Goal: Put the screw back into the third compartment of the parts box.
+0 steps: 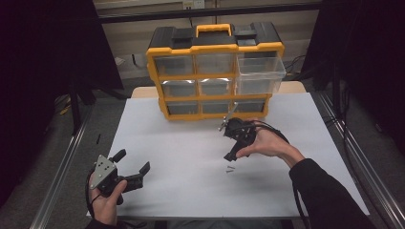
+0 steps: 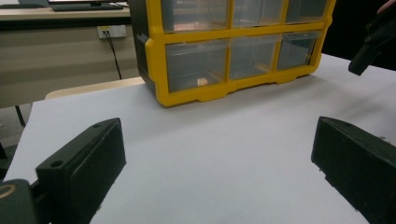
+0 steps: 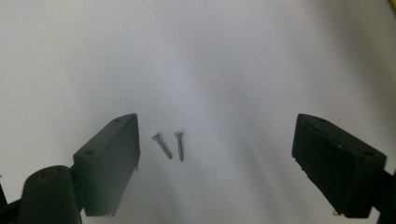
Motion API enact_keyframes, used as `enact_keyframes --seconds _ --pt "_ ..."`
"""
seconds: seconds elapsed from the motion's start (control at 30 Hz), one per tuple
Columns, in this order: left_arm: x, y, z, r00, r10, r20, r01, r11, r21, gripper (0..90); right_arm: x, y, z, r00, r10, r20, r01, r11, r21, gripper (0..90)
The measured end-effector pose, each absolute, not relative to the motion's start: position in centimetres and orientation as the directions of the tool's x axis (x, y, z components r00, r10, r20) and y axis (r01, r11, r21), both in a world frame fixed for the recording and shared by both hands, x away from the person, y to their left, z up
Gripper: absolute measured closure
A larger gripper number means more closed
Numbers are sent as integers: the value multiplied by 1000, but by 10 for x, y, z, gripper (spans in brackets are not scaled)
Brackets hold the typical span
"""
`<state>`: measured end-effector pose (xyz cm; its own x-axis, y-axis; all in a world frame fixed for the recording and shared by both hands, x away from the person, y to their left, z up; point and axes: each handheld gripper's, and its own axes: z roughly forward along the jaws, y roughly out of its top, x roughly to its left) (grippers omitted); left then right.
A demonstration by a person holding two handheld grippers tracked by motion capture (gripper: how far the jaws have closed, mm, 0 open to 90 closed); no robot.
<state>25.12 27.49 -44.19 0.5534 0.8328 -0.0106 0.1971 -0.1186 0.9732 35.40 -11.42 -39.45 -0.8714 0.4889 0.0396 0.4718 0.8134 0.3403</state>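
Steel screws (image 3: 169, 145), two of them, lie side by side on the white table (image 1: 167, 152), out in the open, well in front of the yellow organizer (image 1: 215, 71). From my right gripper (image 3: 215, 154) they sit between the jaws but way off toward the left one, long axes running roughly along my line of sight, heads away from me. Jaws are wide, nothing in them. Right hand (image 1: 267, 143) is tipped down right over the screws, clearly the nearer one. Left gripper (image 1: 129, 167) idles low at the near left, also wide and empty.
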Motion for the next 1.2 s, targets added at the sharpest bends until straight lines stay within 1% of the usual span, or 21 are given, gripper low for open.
enact_keyframes --seconds 0.1,0.27,0.33,0.53,0.77,0.87,1.03,1.07,1.13,1.2 --pt "251 276 -442 554 833 0 196 -130 972 28 352 -112 -403 -872 486 50 478 827 297 157" --pt "251 274 -442 555 832 -14 198 -115 974 28 350 -108 -416 -886 460 63 460 853 248 245" --pt "251 275 -442 556 831 -13 200 -118 973 28 350 -107 -422 -894 443 72 447 865 227 263" --pt "252 275 -442 557 830 -11 198 -120 973 28 352 -103 -432 -895 436 92 446 878 172 429" --pt "251 275 -442 556 831 -12 199 -119 973 28 352 -97 -440 -910 404 94 414 901 127 566" --pt "251 275 -442 558 830 -11 199 -121 973 28 352 -96 -443 -907 412 88 420 900 114 615" --pt "251 275 -442 556 831 -13 198 -117 973 28 352 -97 -445 -908 408 92 417 902 115 678" --pt "251 274 -442 556 831 -15 197 -113 974 28 354 -98 -445 -921 381 84 389 914 114 686" --pt "251 276 -442 561 828 -4 195 -127 972 28 351 -97 -446 -913 397 94 406 908 106 688" --pt "251 275 -442 559 829 -8 197 -123 973 28 351 -96 -446 -919 383 87 391 914 109 690"
